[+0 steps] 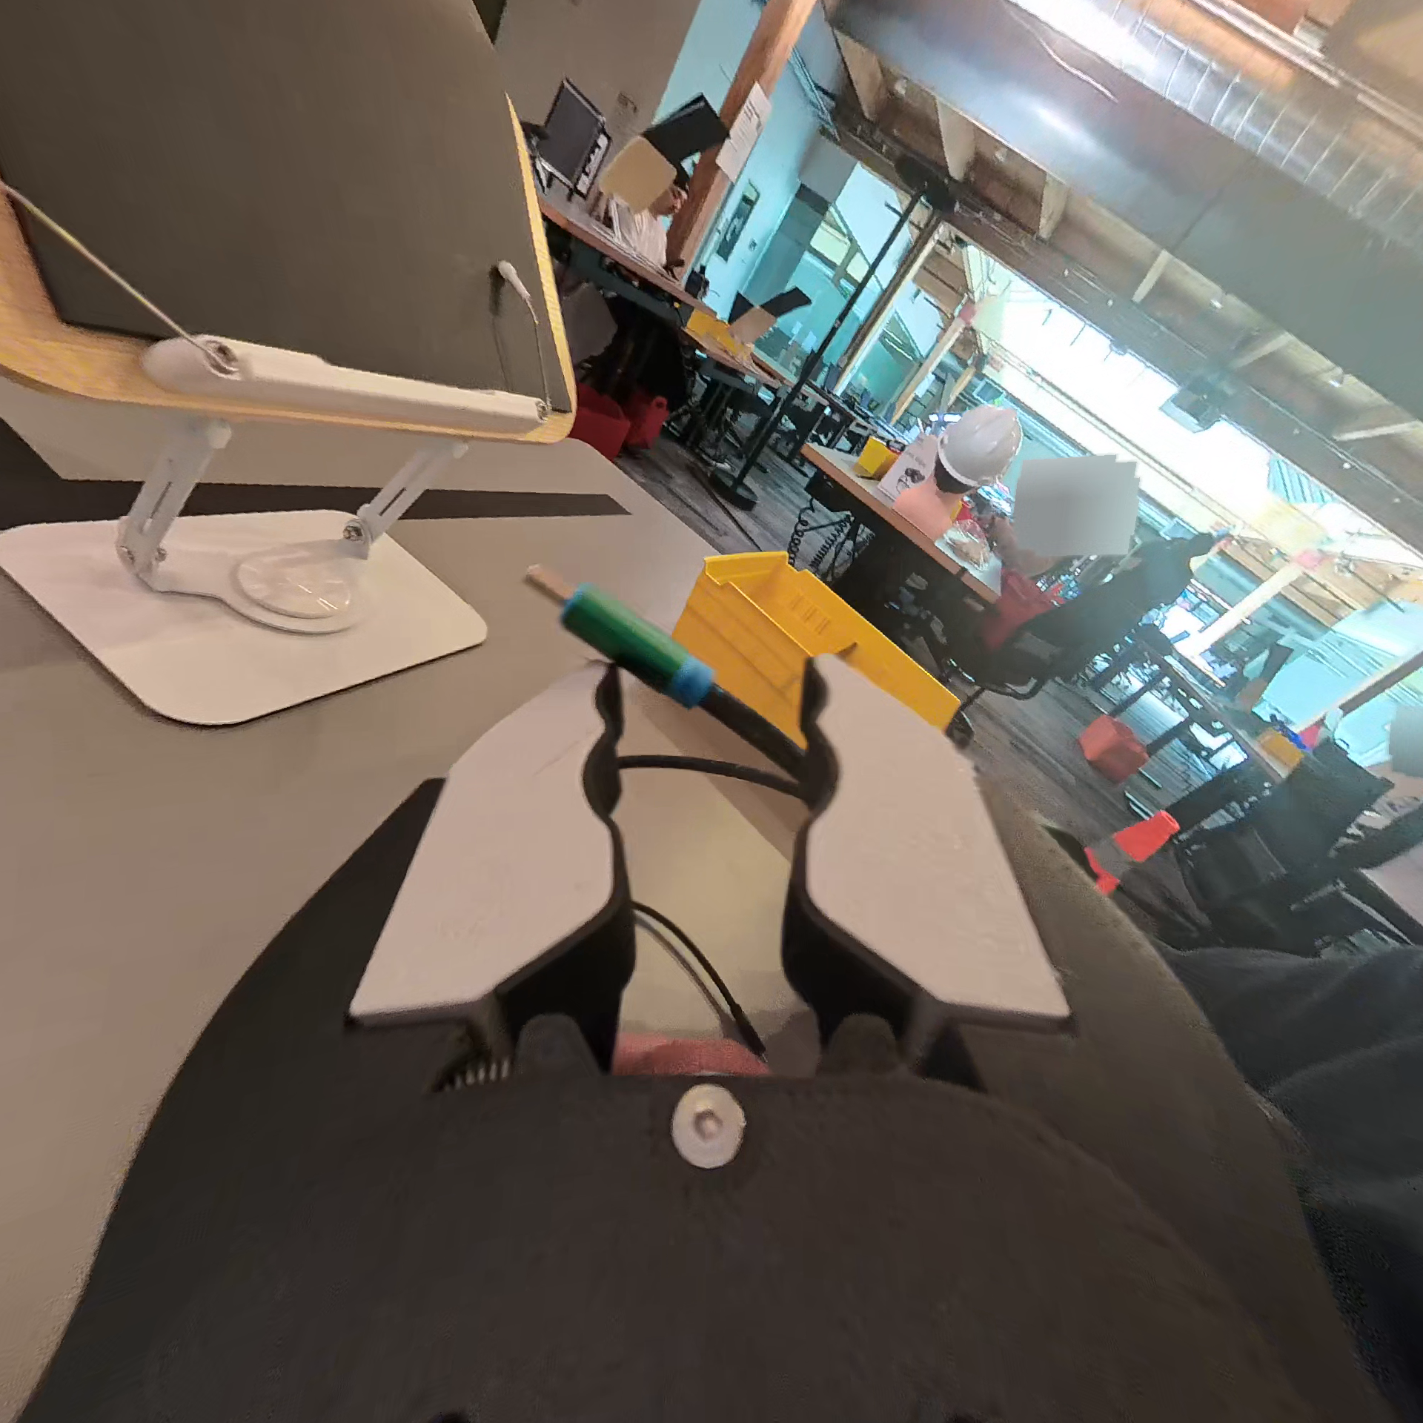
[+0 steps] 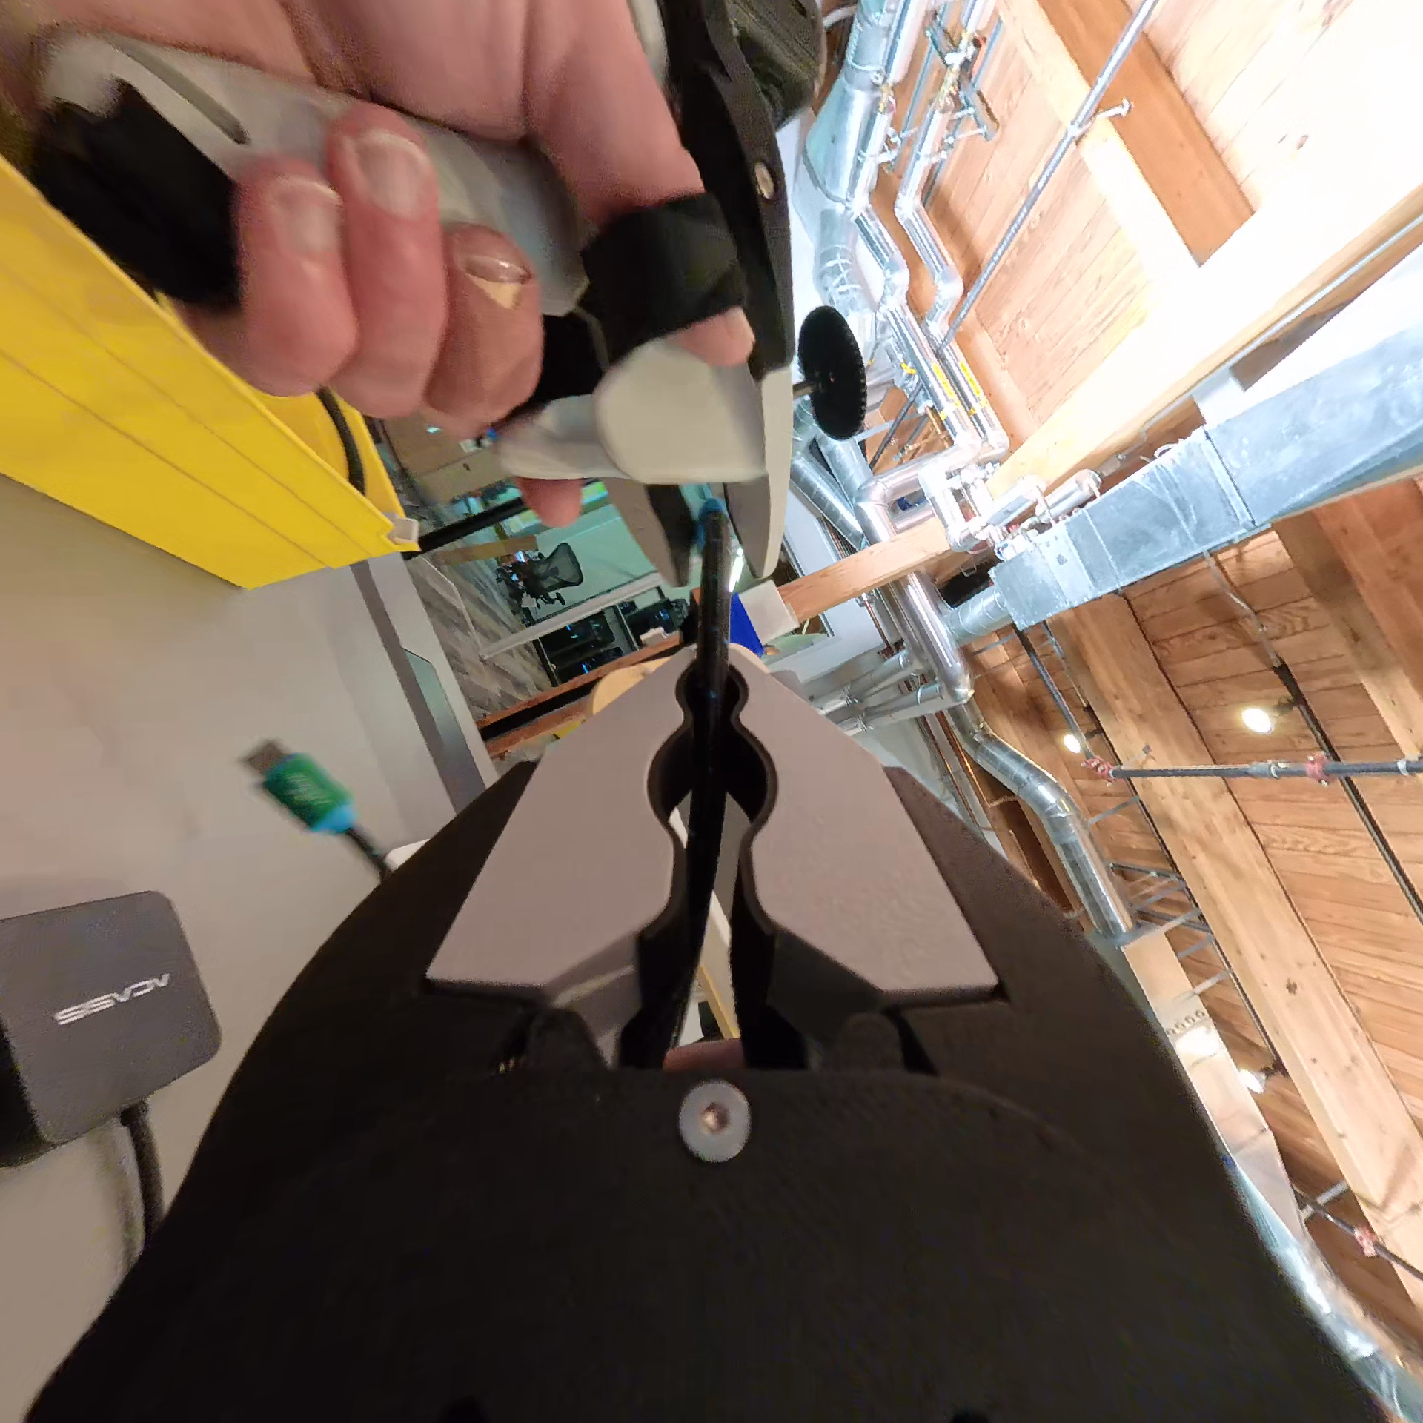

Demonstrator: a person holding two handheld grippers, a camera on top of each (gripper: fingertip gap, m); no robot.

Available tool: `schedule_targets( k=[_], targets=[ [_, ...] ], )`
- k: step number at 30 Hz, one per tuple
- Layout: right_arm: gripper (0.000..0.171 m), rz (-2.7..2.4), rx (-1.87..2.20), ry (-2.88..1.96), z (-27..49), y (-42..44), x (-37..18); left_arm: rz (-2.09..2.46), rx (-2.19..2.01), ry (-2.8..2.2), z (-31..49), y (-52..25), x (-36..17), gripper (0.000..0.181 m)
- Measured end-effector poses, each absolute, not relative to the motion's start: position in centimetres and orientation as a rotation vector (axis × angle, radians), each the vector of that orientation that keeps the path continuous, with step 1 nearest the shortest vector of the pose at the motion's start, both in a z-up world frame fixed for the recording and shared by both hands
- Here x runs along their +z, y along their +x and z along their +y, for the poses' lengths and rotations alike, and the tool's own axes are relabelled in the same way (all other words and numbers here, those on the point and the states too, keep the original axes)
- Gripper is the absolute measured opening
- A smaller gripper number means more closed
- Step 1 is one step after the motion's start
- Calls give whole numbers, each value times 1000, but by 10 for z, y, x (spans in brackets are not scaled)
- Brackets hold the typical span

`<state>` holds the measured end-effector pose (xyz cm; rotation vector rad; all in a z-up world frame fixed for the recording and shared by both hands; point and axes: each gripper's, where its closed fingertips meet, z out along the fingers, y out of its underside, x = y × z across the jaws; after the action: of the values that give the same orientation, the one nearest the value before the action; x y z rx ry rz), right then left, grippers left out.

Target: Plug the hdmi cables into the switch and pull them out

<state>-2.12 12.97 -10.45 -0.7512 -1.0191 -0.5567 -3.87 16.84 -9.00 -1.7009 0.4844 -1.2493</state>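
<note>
My right gripper (image 2: 712,670) is shut on a black HDMI cable (image 2: 712,608) that runs up out of its tips. The cable leads to my left gripper (image 2: 716,570), held in a hand above. In the left wrist view the left gripper (image 1: 712,678) is open, its fingers well apart. That cable's green plug (image 1: 624,639) with blue bands sticks out past the left fingertip, with the cable crossing the gap. A second green plug (image 2: 304,785) lies loose on the grey table (image 2: 115,693). The dark grey switch box (image 2: 100,1009) sits at the lower left.
A yellow bin (image 1: 770,639) stands just beyond the left gripper and also shows in the right wrist view (image 2: 154,431). A white stand (image 1: 231,616) carrying a tilted board (image 1: 269,192) is at the left. The table edge runs on the right, with people at desks beyond. The grippers' ends are close to 5 centimetres from one another.
</note>
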Motion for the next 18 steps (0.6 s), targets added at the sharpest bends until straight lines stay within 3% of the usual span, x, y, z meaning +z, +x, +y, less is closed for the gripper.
schedule_targets(
  k=[1,4,11,18],
  targets=[
    [0,-1037,-552,-749,128,-25,-108,468,-1241,-1697,171,-42,-90,30],
    [2,-1146,-525,-773,130,-38,-130,472,-1215,-1706,171,-47,-90,18],
    [31,-1445,-231,-786,112,-33,-160,674,-1028,-1690,162,-45,-79,13],
    [13,-1248,178,-901,123,3,-101,801,-863,-1676,160,-61,-64,10]
  ],
)
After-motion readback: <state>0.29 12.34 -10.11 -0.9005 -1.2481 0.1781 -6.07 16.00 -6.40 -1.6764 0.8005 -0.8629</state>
